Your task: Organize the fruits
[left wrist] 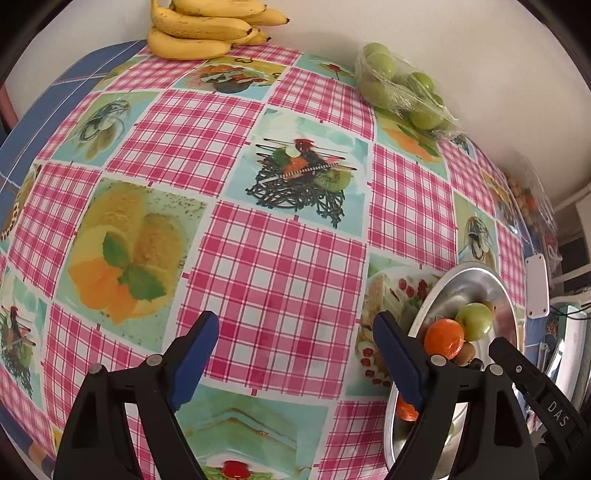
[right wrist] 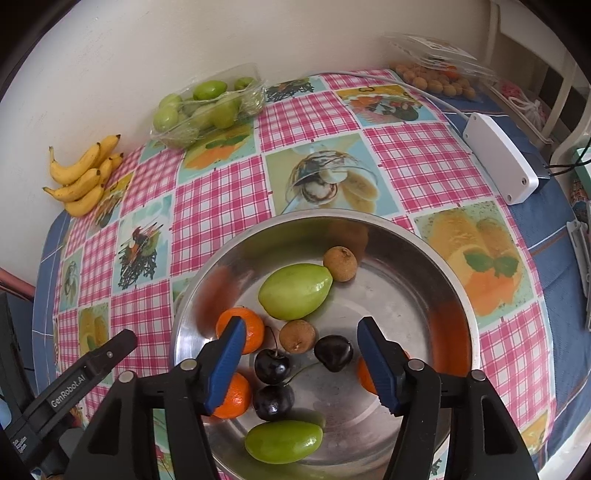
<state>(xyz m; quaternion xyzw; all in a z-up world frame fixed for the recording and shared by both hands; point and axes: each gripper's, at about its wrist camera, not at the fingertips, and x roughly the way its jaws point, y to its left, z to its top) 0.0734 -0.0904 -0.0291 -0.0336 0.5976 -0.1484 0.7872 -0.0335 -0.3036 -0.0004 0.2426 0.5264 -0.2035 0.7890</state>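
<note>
A steel bowl [right wrist: 332,216] sits on the checked tablecloth and holds two green fruits [right wrist: 295,291], three oranges [right wrist: 253,326], two brown longans [right wrist: 340,264] and three dark cherries [right wrist: 334,352]. My right gripper [right wrist: 301,325] hangs open just above the bowl, its pads touching nothing; the cherries and a longan lie below the gap. My left gripper [left wrist: 295,321] stands open over bare tablecloth to the left of the bowl [left wrist: 469,267], with nothing between its fingers. A bunch of bananas [left wrist: 207,29] lies at the far edge by the wall.
A wrapped tray of green fruits [right wrist: 207,107] rests against the wall, right of the bananas [right wrist: 83,177]. A clear pack of small brown fruits [right wrist: 439,79] is at the far right corner. A white box [right wrist: 498,162] with a cable lies right of the bowl.
</note>
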